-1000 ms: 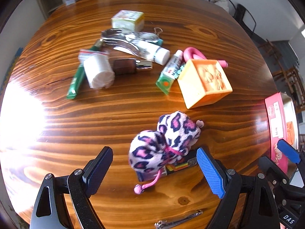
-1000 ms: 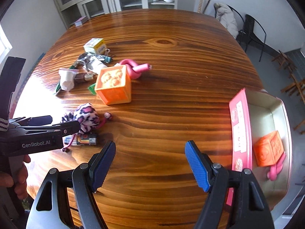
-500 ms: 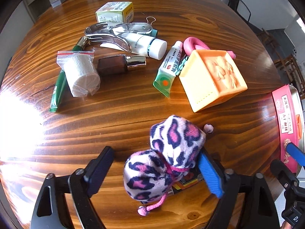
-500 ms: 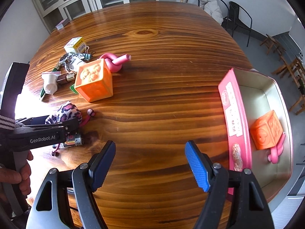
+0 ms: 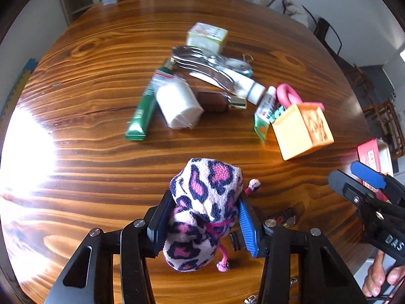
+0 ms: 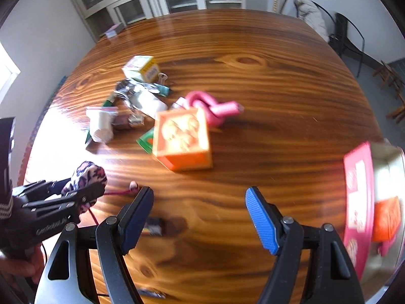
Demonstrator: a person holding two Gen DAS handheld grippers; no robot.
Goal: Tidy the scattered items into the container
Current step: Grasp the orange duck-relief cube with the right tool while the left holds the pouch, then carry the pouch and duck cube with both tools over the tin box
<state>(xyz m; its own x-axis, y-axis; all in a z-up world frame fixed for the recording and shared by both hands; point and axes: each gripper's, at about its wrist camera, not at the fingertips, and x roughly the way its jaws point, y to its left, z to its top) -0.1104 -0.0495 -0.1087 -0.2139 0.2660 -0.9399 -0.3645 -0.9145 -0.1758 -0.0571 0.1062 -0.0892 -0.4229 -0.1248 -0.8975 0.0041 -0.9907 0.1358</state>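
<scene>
A pink-and-black leopard drawstring pouch (image 5: 205, 192) sits between the fingers of my left gripper (image 5: 203, 221). The jaws are closing and both pads press into its sides. From the right wrist view the pouch (image 6: 87, 174) hangs just above the table in that gripper (image 6: 63, 197). My right gripper (image 6: 200, 202) is open over bare wood with nothing between its fingers. The pink tin container (image 6: 359, 192) stands at the right table edge and holds an orange cube (image 6: 387, 217). A second orange cube (image 6: 183, 139) rests on the table beyond my right gripper.
Scattered behind the pouch lie a green tube (image 5: 141, 111), a bagged white roll (image 5: 179, 106), a brown bottle (image 5: 215, 101), a white tube (image 5: 243, 83), a small box (image 5: 207, 36) and a pink foam twist (image 6: 215, 106). A small dark item (image 5: 286, 219) lies by the pouch. Chairs stand beyond the table.
My left jaws have closed from wide open onto the pouch, which has come up off the small item under it. My right gripper has swung left, so the tin now sits at the view's right edge.
</scene>
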